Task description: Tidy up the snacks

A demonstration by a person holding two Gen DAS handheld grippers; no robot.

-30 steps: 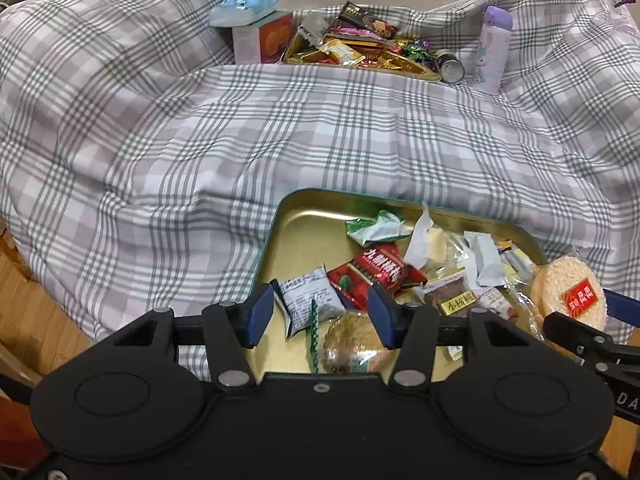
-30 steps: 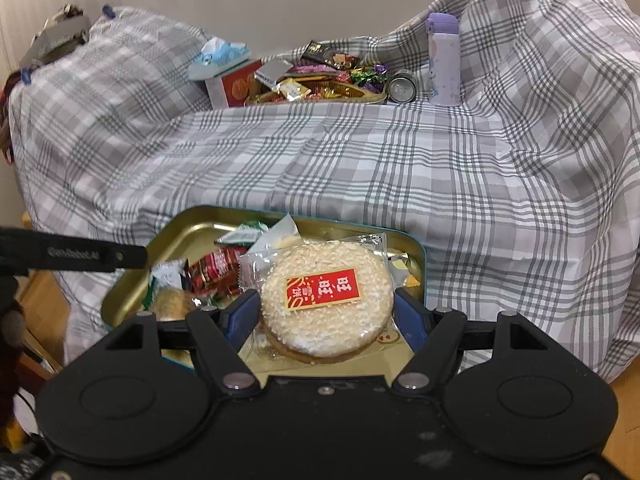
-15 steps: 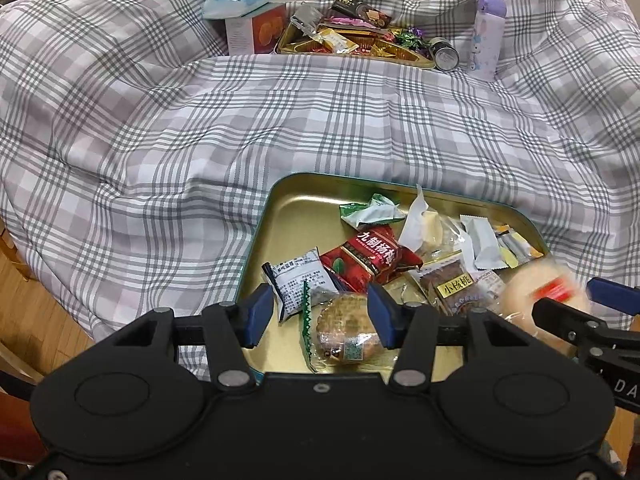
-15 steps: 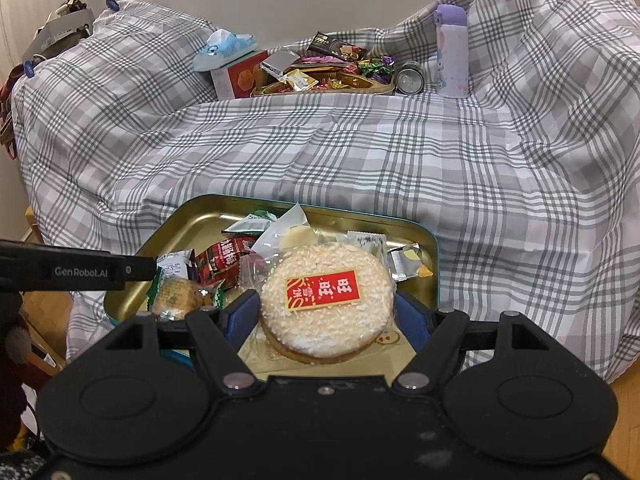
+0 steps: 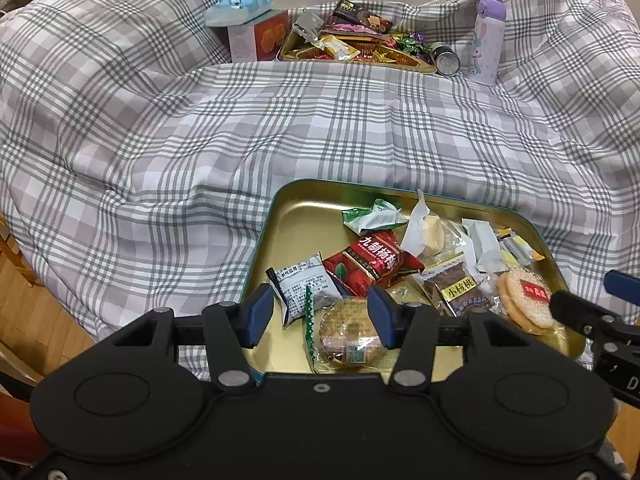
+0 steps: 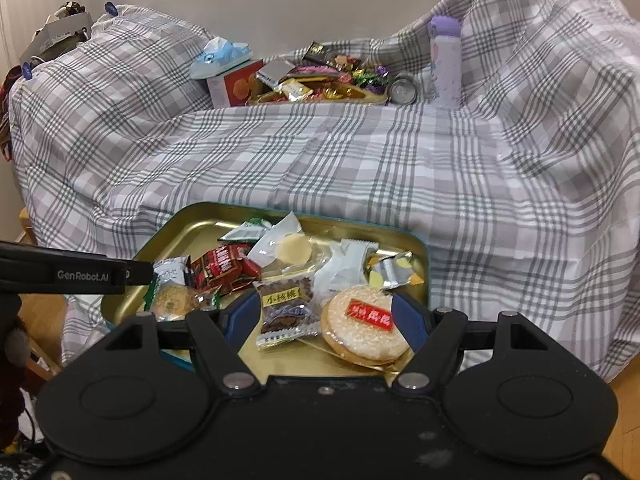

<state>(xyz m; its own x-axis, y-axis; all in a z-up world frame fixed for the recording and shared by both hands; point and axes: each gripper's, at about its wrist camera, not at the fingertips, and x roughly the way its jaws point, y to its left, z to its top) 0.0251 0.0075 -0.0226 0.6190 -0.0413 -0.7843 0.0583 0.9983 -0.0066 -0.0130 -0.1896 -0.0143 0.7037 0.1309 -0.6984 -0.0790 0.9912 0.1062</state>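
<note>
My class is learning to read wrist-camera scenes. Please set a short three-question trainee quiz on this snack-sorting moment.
1. True or false: the rice cracker lies outside the gold tin.
2. In the right wrist view, what lies just left of the rice cracker? A) brown walnut packet B) a drinks can C) a tissue box
3. Fill in: the left tongs and right tongs are both ____.

Key: 1 false; 2 A; 3 open.

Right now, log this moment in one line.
left gripper: jaws open | right gripper: jaws open | rice cracker: lying in tin
</note>
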